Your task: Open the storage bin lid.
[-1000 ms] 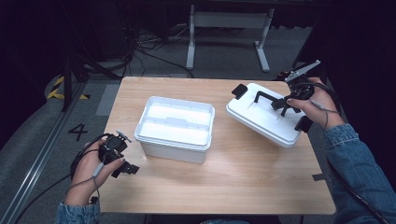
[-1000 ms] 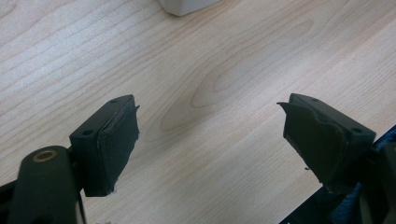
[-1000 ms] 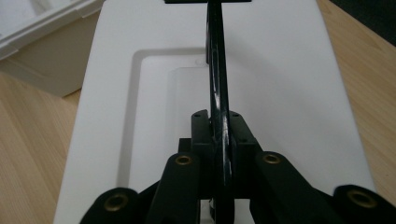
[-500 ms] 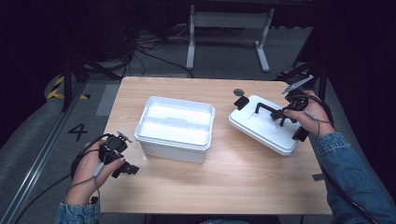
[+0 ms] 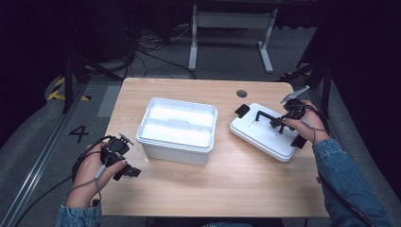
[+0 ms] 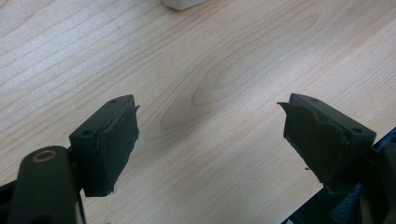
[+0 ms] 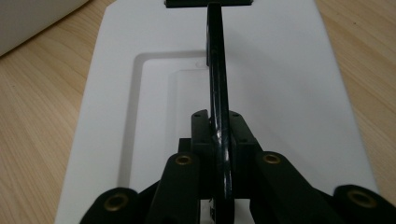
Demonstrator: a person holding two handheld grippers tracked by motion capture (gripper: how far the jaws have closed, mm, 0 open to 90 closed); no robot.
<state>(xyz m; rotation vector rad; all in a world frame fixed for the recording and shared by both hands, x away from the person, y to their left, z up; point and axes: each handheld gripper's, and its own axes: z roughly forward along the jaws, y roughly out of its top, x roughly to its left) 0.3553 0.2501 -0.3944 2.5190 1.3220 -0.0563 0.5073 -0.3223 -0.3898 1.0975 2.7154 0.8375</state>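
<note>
Lid (image 5: 268, 135), clamped by its black handle (image 7: 215, 70) in my right gripper (image 5: 279, 122), lies at the table's (image 5: 198, 198) right, beside the open white box (image 5: 177, 128). My left gripper (image 6: 210, 140) waits, jaws apart. Next, I judge: release the handle.

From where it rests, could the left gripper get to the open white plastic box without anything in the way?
Probably yes. The left gripper, jaws open, sits on bare wooden table beside the open white plastic box; nothing lies between them.
</note>
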